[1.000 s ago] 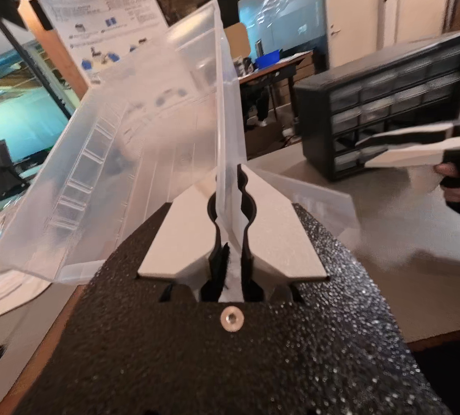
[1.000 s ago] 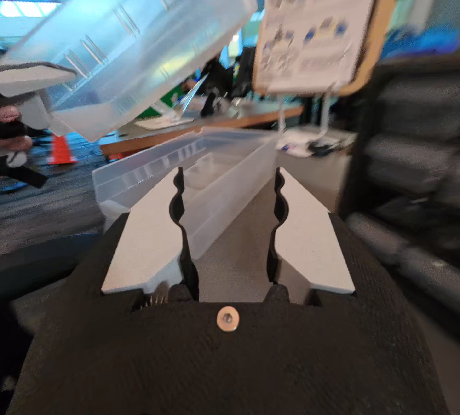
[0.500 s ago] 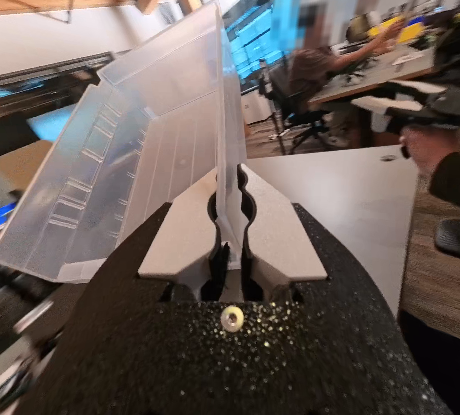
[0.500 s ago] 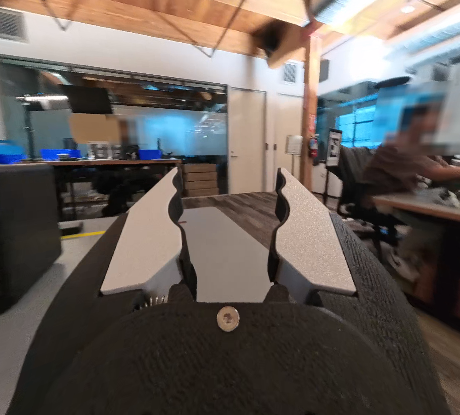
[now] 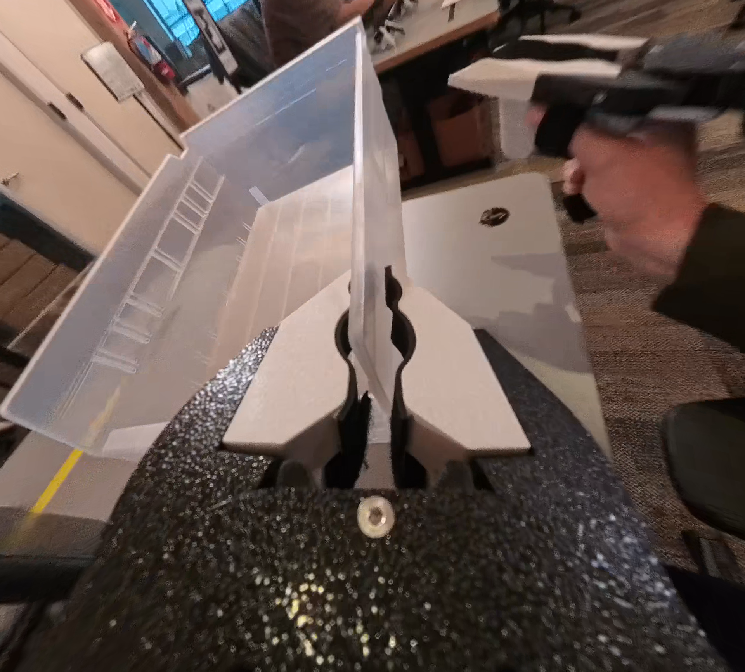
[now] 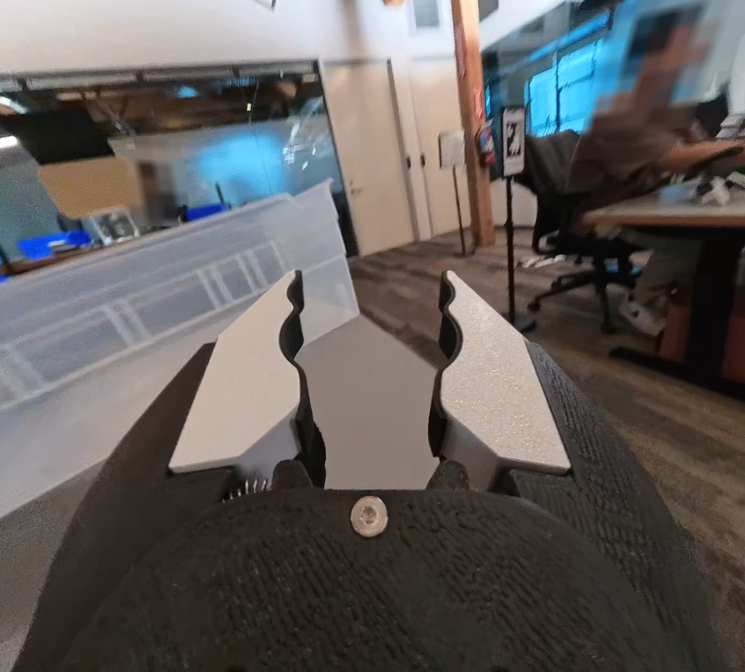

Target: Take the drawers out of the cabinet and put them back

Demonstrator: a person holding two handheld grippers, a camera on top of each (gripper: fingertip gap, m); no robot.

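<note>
My left gripper (image 5: 373, 277) is shut on one thin wall of a clear plastic drawer (image 5: 225, 249) and holds it in the air above the grey table (image 5: 504, 249). The drawer is empty and tilts away to the left. My right gripper (image 6: 370, 279) is open and empty, over the table's end; it also shows in the left wrist view (image 5: 536, 64), held by a hand at the upper right. The clear drawer (image 6: 141, 290) shows at the left of the right wrist view. The cabinet is out of view.
The grey table (image 6: 363, 390) ends just ahead of my right gripper, with wood floor (image 6: 645, 431) beyond. A person sits on an office chair (image 6: 584, 249) at a desk (image 6: 665, 213) on the right. A sign stand (image 6: 512, 144) is behind.
Both grippers have swung round from the black cabinet toward the open room. The left still grips the clear drawer. The right stays open, and the drawer has come into its view at the left.
</note>
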